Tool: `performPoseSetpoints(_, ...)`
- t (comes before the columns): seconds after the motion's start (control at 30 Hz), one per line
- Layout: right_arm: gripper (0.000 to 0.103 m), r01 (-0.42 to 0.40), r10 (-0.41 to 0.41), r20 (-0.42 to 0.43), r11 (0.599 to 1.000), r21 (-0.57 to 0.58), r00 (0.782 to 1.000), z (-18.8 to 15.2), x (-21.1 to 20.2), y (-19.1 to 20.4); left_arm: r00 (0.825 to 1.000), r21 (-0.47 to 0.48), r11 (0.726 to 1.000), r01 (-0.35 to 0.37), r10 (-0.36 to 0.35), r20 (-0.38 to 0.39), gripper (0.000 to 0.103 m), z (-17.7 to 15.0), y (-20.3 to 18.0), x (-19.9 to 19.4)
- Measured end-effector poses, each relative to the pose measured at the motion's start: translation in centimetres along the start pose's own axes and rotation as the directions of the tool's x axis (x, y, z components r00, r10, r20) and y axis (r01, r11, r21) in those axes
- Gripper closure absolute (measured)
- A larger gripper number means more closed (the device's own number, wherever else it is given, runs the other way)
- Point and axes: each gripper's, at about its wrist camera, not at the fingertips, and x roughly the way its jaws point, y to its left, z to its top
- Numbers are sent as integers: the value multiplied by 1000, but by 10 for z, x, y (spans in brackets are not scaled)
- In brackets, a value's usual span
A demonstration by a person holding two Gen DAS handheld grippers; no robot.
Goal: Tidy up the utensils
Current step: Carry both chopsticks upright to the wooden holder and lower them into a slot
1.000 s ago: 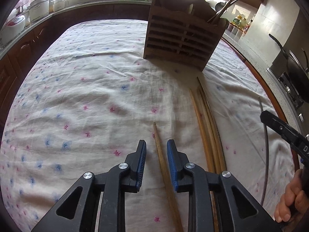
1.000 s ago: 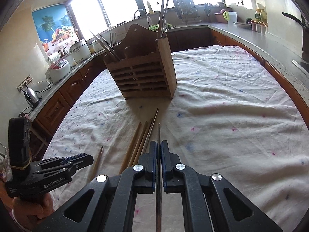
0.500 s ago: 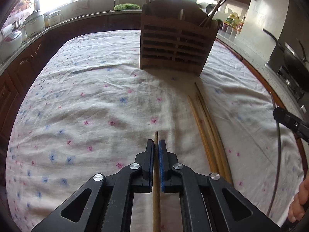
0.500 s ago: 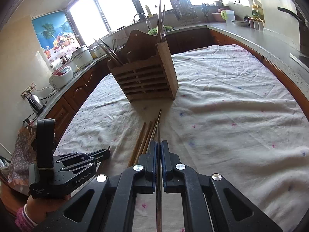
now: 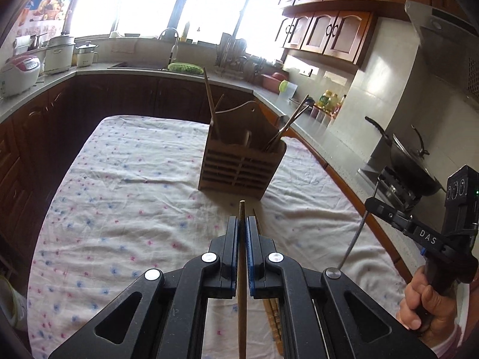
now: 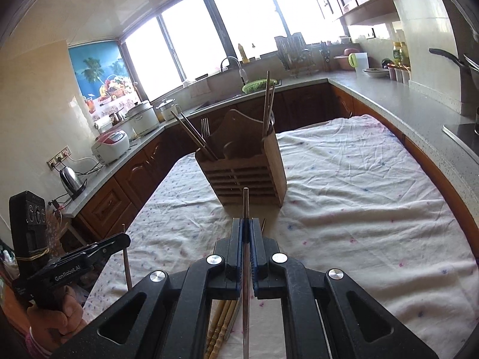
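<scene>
Two claws clamp slim sticks: left claw [image 5: 242,224] a brown wooden chopstick [image 5: 242,284], right claw [image 6: 246,226] a grey metal chopstick [image 6: 245,269].

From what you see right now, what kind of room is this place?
Most likely a home kitchen. A steel sink faucet stands under the windows, a white rice cooker sits on the grey countertop, and a black wok rests on the stove.

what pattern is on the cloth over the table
White cloth scattered with small pink and blue flower-like specks; clearest in the left wrist view.
</scene>
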Motion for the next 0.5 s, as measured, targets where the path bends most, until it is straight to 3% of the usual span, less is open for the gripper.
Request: performPoseSetpoints(0.5, 98, -1, 3, 71, 1000, -28, 997, 29, -13, 6, 995, -9, 1000, -4, 4, 100, 100, 21, 4, -19)
